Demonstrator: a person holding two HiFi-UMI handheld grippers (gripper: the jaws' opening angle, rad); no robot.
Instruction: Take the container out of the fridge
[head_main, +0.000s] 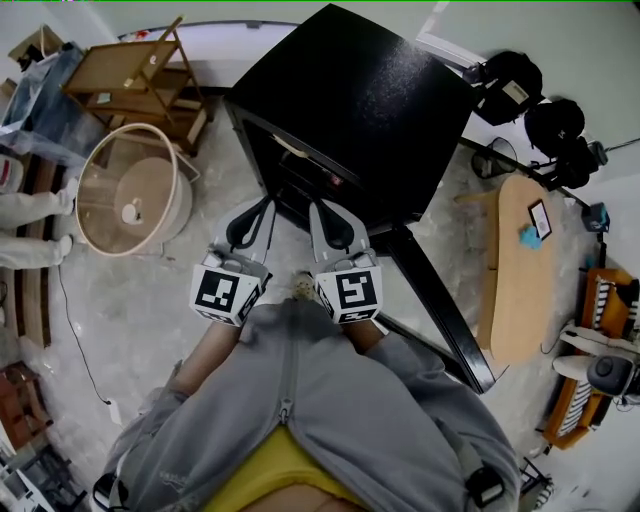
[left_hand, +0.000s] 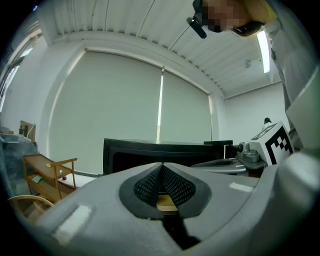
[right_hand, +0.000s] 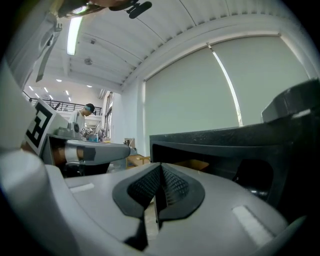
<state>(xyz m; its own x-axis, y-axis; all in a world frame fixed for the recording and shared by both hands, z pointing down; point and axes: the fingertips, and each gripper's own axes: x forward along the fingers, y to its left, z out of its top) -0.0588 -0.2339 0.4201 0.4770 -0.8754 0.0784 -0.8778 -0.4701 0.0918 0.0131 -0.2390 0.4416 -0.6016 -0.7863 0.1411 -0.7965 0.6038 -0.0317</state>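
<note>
A black fridge (head_main: 350, 90) stands on the floor with its door (head_main: 435, 300) swung open toward the lower right. Inside the dark opening a pale tan object (head_main: 297, 150) lies on a shelf; the right gripper view shows it as a tan shape (right_hand: 192, 164), too dim to make out further. My left gripper (head_main: 262, 206) (left_hand: 161, 167) is held just in front of the opening, jaws shut and empty. Beside it my right gripper (head_main: 320, 210) (right_hand: 160, 167) is likewise shut with nothing between its pads. Both point at the fridge (left_hand: 165, 150) (right_hand: 225, 145).
A round see-through basket (head_main: 130, 190) stands left of the fridge, with a wooden shelf cart (head_main: 135, 75) behind it. An oval wooden table (head_main: 520, 270) is at the right, black bags (head_main: 520, 85) beyond it. A person's white-clad legs (head_main: 30, 210) are at the far left.
</note>
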